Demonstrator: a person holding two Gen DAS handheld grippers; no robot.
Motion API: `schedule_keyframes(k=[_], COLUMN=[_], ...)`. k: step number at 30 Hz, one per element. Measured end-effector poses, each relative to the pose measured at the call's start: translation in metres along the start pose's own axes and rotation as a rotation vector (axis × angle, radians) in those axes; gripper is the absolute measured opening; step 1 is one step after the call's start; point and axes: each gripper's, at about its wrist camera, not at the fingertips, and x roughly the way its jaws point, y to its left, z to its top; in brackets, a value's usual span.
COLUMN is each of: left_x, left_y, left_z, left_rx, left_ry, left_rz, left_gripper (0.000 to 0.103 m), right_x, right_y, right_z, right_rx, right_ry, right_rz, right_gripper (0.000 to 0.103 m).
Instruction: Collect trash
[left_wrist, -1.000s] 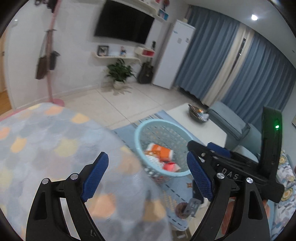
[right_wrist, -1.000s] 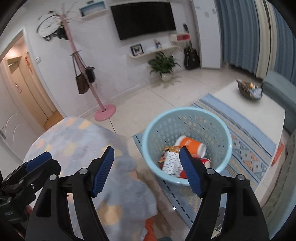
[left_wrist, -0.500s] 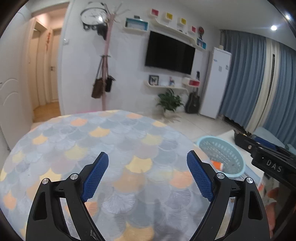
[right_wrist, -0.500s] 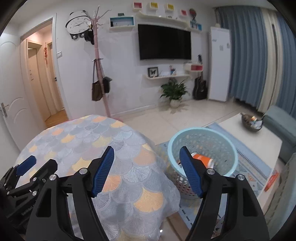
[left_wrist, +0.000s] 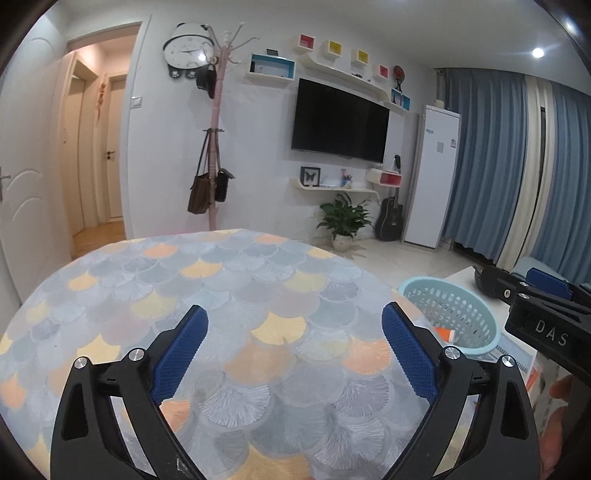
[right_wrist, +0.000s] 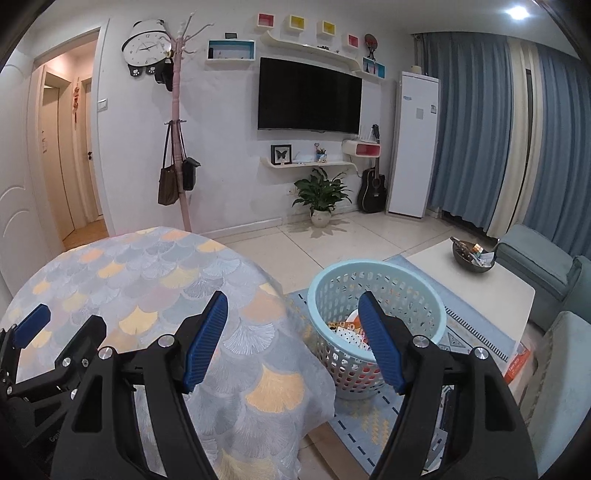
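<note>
Left to right: the left tool hung over the worktop, fingers apart and empty. The right tool hovered past the worktop's right edge, also spread and empty. The trash lay in the basket on the floor. A low swing there could clip the rim, I judged, and tip it.

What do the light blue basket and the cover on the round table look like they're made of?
Basket: most likely molded plastic with a smooth, slightly glossy finish, going by its even perforations and rolled rim. Table cover: looks like soft printed fabric, matte, since it drapes in folds over the edge.
</note>
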Motion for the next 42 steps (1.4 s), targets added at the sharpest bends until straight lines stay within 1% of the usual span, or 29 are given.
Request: schedule_keyframes(k=[7,26,31,42], left_x=[-0.003,-0.005,-0.009,-0.006], left_y=[-0.004,0.001,-0.004,-0.004], left_z=[-0.001,0.002,0.002,0.000], left_rx=[0.023,0.009,0.023,0.014], left_ry=[-0.009,-0.004,-0.016,-0.007], left_rz=[0.017,0.017,0.022,0.020], left_gripper=[0.095,0.095,0.095,0.096], right_x=[0.004,0.007,0.006,0.003], right_y=[-0.002,-0.007,-0.007,-0.009], right_z=[-0.004,-0.006,-0.006,-0.005], right_rx=[0.013,0.034,0.031,0.035], right_ry=[0.009,0.017,0.012,0.008], right_rz=[-0.004,-0.008,-0.012,-0.025], right_gripper=[0.069,0.069,0.073,0.073])
